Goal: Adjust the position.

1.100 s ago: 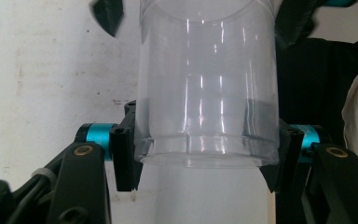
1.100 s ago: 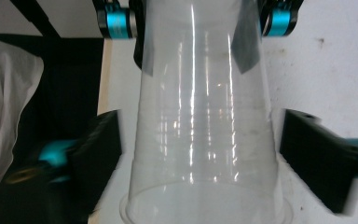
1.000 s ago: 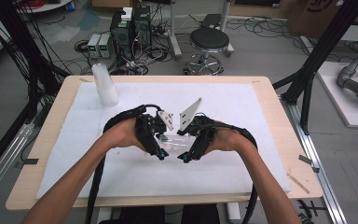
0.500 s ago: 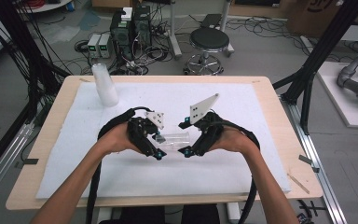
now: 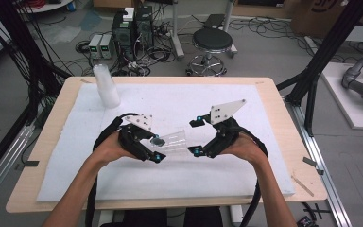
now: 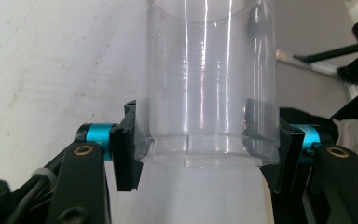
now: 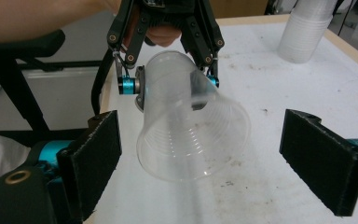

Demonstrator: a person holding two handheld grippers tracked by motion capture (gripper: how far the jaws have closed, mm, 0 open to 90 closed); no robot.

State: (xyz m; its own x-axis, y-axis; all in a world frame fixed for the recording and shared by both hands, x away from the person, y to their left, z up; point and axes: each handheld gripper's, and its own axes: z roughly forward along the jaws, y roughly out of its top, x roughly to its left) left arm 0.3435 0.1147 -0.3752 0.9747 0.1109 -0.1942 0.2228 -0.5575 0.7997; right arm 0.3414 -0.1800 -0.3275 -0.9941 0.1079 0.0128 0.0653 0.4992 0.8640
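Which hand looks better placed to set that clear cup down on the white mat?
Probably the left. Its claw is already shut on the clear cup near its base, holding it tilted just above the white mat. The right claw is wide open, facing the cup's mouth without touching it.

Only tall obstacle: stack of translucent white plastic cups [image 5: 106, 86] at far-left of the white foam mat [image 5: 184, 179]. Near, centre and right mat lies bare. Clear plastic cup [image 7: 193, 123] hangs between right gripper [image 7: 200, 154] pads, gaps either side.

Cup stack [image 5: 106, 85], stool [image 5: 212, 41] behind table [image 5: 264, 90]
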